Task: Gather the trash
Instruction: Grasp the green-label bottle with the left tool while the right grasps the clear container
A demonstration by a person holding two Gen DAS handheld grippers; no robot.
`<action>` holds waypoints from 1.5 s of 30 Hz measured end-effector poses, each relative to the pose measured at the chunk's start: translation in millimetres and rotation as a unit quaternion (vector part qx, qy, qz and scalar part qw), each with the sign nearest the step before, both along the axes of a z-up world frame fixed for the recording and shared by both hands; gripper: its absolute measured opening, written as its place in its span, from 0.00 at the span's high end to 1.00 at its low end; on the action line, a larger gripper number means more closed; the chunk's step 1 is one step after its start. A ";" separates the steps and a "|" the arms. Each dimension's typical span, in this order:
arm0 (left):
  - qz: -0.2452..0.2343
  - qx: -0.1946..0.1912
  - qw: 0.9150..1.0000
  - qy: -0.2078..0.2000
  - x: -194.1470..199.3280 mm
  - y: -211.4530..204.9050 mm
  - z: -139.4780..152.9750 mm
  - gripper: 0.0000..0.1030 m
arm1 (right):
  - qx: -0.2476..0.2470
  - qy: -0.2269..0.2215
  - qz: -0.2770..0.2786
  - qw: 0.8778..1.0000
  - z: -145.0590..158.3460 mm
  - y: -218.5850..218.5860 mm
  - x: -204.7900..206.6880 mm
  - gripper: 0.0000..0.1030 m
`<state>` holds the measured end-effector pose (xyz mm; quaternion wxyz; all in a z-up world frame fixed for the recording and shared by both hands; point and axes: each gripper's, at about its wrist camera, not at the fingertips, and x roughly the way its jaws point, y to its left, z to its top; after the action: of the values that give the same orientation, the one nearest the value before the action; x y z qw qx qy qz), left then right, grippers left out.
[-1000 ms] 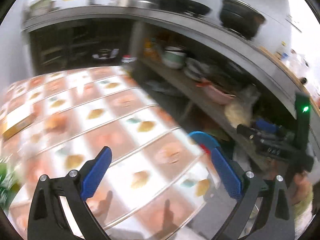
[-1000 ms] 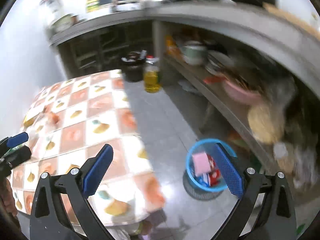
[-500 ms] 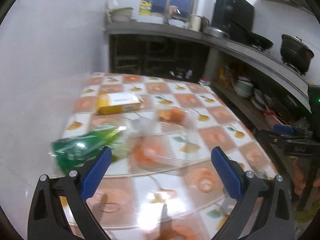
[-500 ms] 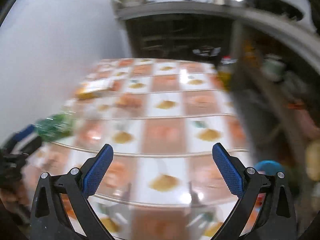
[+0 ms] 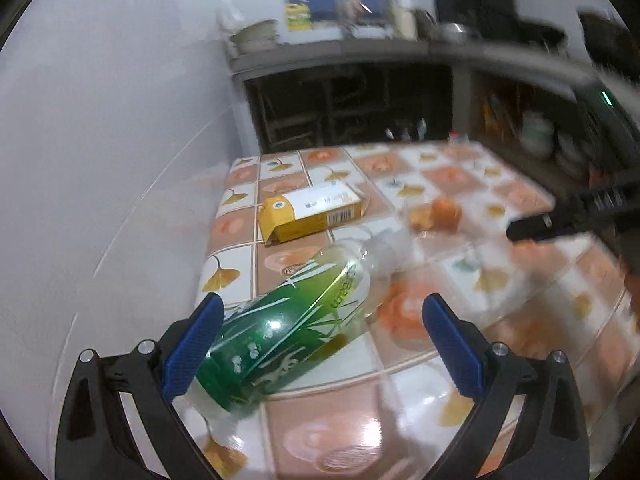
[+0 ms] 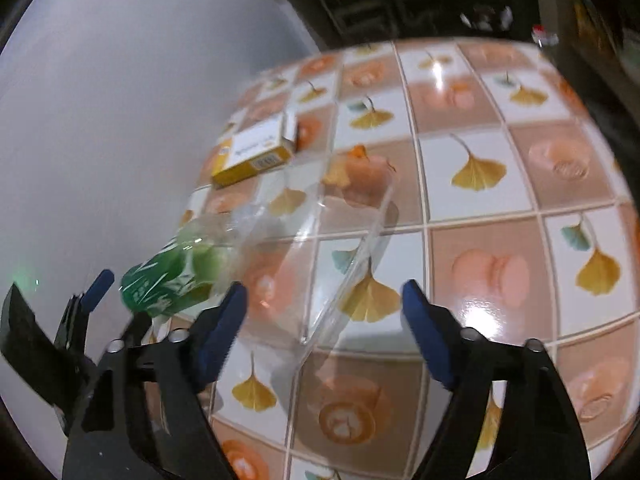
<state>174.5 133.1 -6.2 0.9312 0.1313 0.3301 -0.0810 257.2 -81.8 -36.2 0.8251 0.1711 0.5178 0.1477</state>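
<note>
A green plastic bottle [image 5: 296,320] [image 6: 172,276] lies on its side on the tiled table [image 6: 500,208], close to the wall. My left gripper [image 5: 320,312] is open and straddles the bottle's lower half; the left pad is at its side, the right pad well clear. A crumpled clear plastic tray [image 6: 340,248] lies beside the bottle. My right gripper [image 6: 324,296] hangs over the tray's near edge; its jaws are closing and do not press on the tray. Farther back lie a yellow and white carton [image 5: 312,212] [image 6: 256,152] and orange peel [image 5: 440,212] [image 6: 364,172].
A grey wall [image 5: 100,160] runs along the table's left side. Behind the table stands a dark counter with open shelves [image 5: 340,100] and pots on top. The right gripper's black body [image 5: 568,216] reaches in from the right in the left wrist view.
Both views swung from the shelves and a blue floor bin onto the table, then dropped closer. The bottle now lies between the left jaws. The right jaws have narrowed over the clear tray.
</note>
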 end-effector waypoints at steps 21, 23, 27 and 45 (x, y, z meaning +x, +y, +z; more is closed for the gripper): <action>-0.011 0.129 0.986 0.102 69.4 -0.7 -51.1 0.06 | 0.026 0.060 0.018 0.998 -35.0 1.7 27.8 0.84; -0.017 0.135 0.985 0.105 67.9 -2.7 -51.7 0.09 | 0.029 0.060 0.020 0.998 -35.3 0.7 27.0 0.88; -0.023 0.144 0.983 0.109 64.1 -6.9 -52.5 0.17 | 0.026 0.056 0.023 0.998 -34.9 -1.8 24.5 0.93; -0.037 0.094 0.979 0.176 44.5 -12.7 -53.3 0.36 | 0.007 0.038 0.027 0.999 -22.6 -38.9 -16.8 0.98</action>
<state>219.1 120.4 -59.5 0.8385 0.2144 0.4897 -0.1059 240.5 -120.7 -58.9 0.7996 0.1688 0.5517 0.1668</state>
